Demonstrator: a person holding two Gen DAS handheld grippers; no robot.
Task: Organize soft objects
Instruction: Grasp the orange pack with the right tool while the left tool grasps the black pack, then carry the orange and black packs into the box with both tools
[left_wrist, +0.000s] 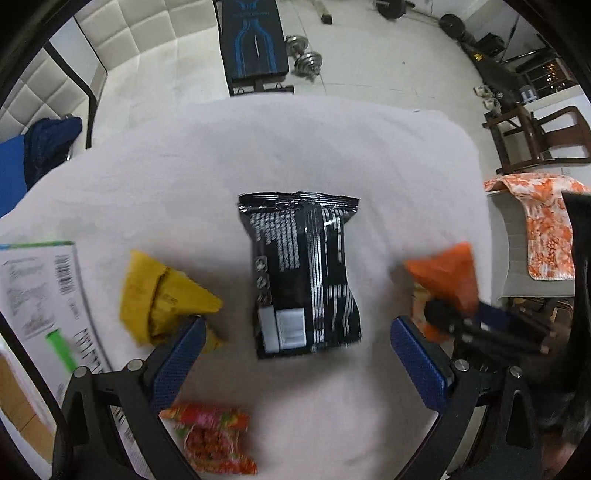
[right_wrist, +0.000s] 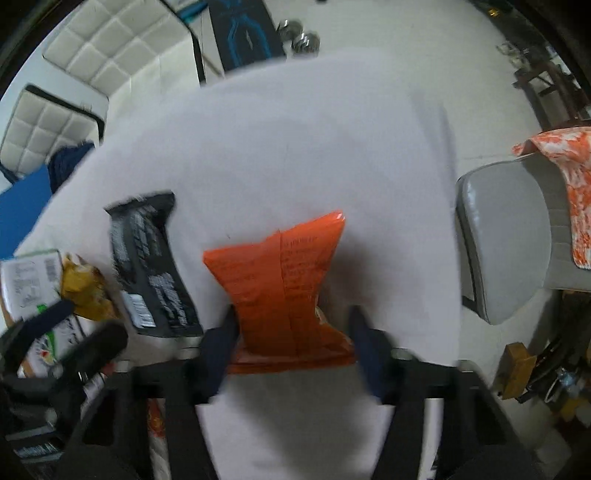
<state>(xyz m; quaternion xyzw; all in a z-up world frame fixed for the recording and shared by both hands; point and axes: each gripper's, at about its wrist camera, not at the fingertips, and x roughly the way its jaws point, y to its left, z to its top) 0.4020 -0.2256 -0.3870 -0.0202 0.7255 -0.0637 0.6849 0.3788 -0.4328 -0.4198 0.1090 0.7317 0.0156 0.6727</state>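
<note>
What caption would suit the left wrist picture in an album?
Open left gripper poised over a black snack bag on a white cloth, yellow packet alongside.

left wrist view looking steeply down along its fingers (left_wrist: 177, 354) at the white cloth (left_wrist: 258, 147), black bag (left_wrist: 301, 273) centred ahead, right wrist view closer over the orange bag (right_wrist: 284, 284), both share black bag (right_wrist: 147, 258), cloth, each other's gripper

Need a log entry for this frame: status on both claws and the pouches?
Left claw open, straddling black pouch, no contact. Right claw open around orange pouch, grip unclear through blur. Yellow pouch beside left finger; nothing blocking.
</note>
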